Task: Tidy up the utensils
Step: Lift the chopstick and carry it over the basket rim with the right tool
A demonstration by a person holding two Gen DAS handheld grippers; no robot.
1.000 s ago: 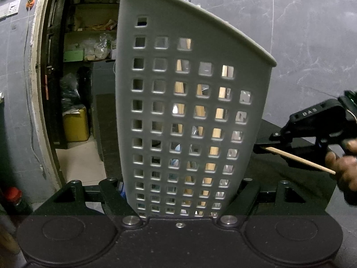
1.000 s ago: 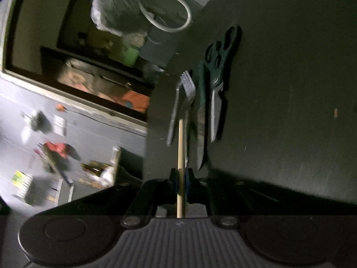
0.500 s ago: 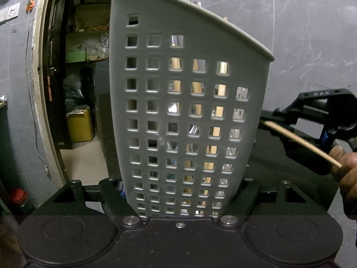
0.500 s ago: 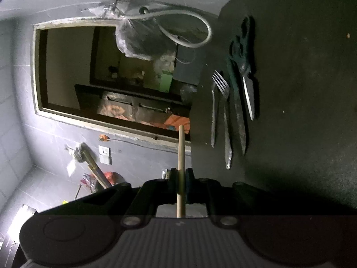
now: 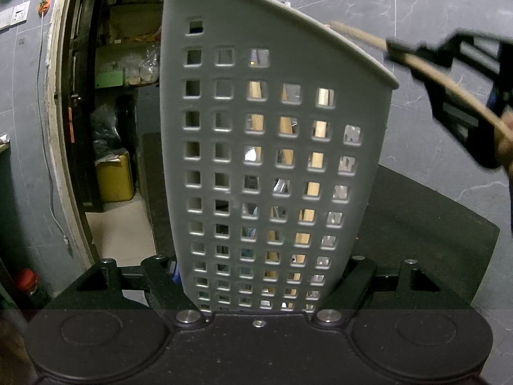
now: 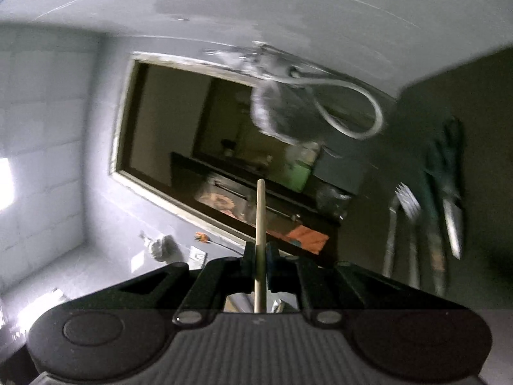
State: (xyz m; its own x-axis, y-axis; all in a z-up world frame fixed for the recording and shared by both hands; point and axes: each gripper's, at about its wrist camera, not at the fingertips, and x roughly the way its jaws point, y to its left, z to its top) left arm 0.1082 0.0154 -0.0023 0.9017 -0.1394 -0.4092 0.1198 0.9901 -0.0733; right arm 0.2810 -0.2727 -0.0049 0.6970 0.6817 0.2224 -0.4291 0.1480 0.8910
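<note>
A tall grey perforated utensil holder point(image 5: 224, 160) stands between the fingers of my left gripper point(image 5: 259, 263). The fingers touch both its sides while the jaws are opening slightly. Wooden and metal utensils show through its holes. My right gripper point(image 6: 261, 253) is shut on a wooden chopstick point(image 6: 260, 211). In the left wrist view that right gripper point(image 5: 394, 53) is blurred at the upper right, and the chopstick point(image 5: 359, 37) tip reaches just over the holder's rim. A fork point(image 6: 407, 202), scissors point(image 6: 449, 173) and more cutlery lie on the dark mat point(image 6: 481, 192).
The dark mat point(image 5: 416, 224) extends behind the holder against a grey marbled wall. An open doorway with shelves and a yellow container point(image 5: 115, 176) is on the left. A hose and a plastic bag point(image 6: 288, 109) hang by the mat.
My right gripper rose with the chopstick from beside the holder up to its rim. Its view swung from the mat up toward the wall. The holder stayed nearly still.
</note>
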